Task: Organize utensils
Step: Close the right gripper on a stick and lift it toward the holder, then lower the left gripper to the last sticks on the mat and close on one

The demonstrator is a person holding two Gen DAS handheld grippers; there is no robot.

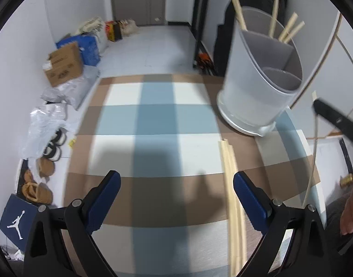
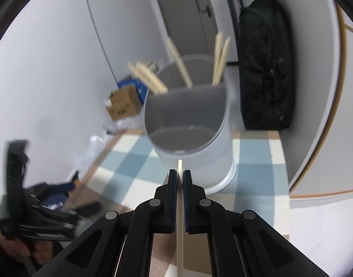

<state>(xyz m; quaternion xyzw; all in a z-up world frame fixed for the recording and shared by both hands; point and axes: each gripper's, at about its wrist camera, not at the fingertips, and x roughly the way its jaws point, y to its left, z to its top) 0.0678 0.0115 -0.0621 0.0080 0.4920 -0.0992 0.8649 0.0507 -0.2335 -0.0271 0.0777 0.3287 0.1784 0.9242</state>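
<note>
My right gripper (image 2: 180, 177) has its jaws clenched on a single chopstick (image 2: 180, 219), which runs straight back between the blue pads with its tip poking out just ahead of them. That tip points at the grey utensil holder (image 2: 195, 138), which sits right in front of the jaws on the checkered cloth (image 2: 135, 159) covering the counter.

My left gripper (image 1: 176, 189) has its jaws spread wide with nothing pinched. A loose bunch of chopsticks (image 1: 232, 184) lies on the cloth just inside the right-hand pad; can't tell if it's touching the pad. From that view the holder is up and to the right of the bunch, well beyond the jaws.

Now the holder itself: it's divided into compartments. The big front one, nearest my right jaws, looks bare inside. The back section has several chopsticks (image 2: 220, 62) standing tilted in it, some leaning left over the rim, others upright-ish on the right.

Behind the holder to the right, a black backpack (image 2: 266, 69) hangs against the wall. To the holder's left, down on the floor, there's a cardboard box (image 2: 123, 105) plus bags and shoes.
</note>
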